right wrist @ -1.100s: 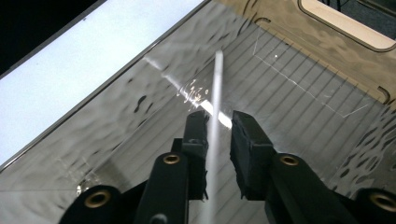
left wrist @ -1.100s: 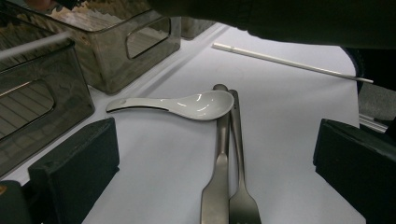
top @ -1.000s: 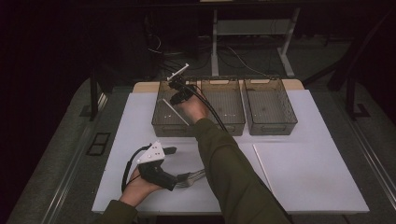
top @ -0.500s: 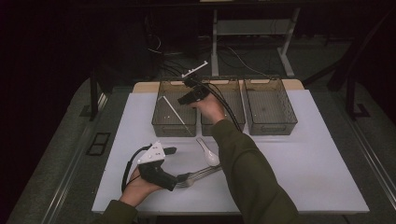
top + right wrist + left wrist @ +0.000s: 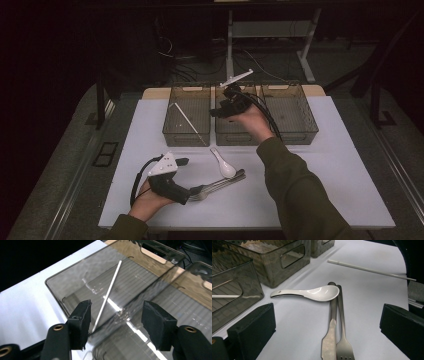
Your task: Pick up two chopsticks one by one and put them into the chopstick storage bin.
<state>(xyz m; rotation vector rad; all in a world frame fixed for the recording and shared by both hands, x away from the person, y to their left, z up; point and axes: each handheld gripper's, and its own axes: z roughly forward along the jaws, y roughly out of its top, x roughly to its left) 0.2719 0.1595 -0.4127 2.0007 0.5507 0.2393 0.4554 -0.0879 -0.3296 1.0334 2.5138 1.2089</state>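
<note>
High view: right gripper [image 5: 226, 103] above middle bin [image 5: 239, 115], jaws spread, empty. White chopstick [image 5: 107, 295] lying in left bin [image 5: 186, 131]. Left gripper [image 5: 186, 161] spread near spoon [image 5: 312, 293], knife [image 5: 330, 335], fork [image 5: 343, 340] on surface [image 5: 320, 165]. Advised: straddle one handle squarely, then close.

Olive-green sleeve [image 5: 295, 195] on the right arm, thick and creased, cuff stopping at the wrist. A strip of the same olive cloth shows at the left wrist. The left gripper [image 5: 187, 192] is a chunky black handle topped by a pale grey three-cornered plate [image 5: 162, 165], and a black cable [image 5: 137, 180] loops off its back. The right gripper [image 5: 218, 111] is black too, with a white plate [image 5: 236, 78] sticking up thin and edge-on, and black cables [image 5: 265, 112] trailing over the hand. Close in, the jaws are square black blocks with rough foam-like pads [image 5: 156, 323], each set on a smooth black arm with a brass-ringed screw hole [image 5: 58, 327].
</note>
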